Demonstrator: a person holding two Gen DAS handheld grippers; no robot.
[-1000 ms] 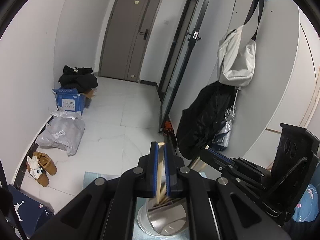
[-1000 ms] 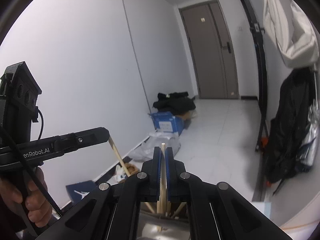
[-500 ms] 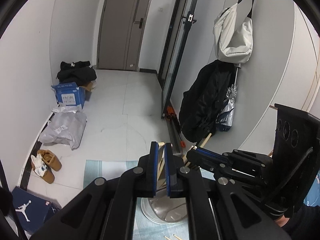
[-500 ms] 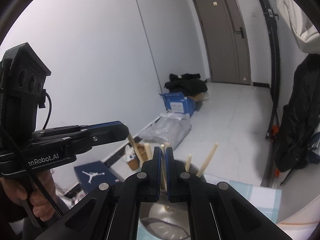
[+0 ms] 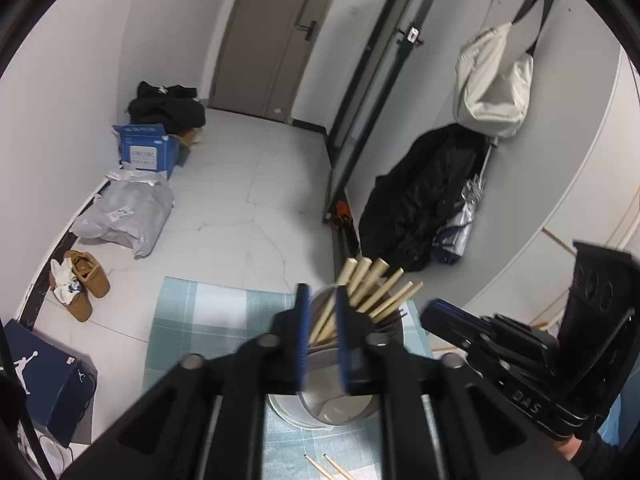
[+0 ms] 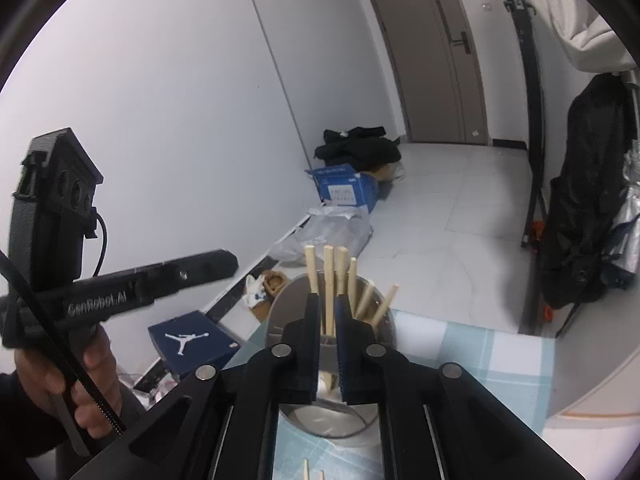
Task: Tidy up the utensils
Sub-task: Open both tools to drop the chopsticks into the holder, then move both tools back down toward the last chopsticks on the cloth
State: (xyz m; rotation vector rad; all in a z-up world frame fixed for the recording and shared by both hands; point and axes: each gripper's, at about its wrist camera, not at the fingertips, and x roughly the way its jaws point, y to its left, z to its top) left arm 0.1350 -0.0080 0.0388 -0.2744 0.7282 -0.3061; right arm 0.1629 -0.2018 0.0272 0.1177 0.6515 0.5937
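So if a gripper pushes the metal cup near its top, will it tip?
Probably, somewhat. The cup looks tall, thin-walled and light, and the chopsticks lean above its rim, raising the weight. The checked cloth under it may grip the base, favouring tipping over sliding.

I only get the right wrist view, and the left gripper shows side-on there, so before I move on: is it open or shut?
Observer: In the left wrist view the left gripper is open, with its fingers apart above the metal cup.
Operator: Is anything pinched between them?
Observer: Nothing looks pinched. The chopsticks seen past the fingers stand in the cup and fan toward its right side.
Operator: Where does my gripper sit from that side?
Observer: The right gripper comes in from the right, with its tip near the cup's right rim. From there I cannot tell whether it is open.
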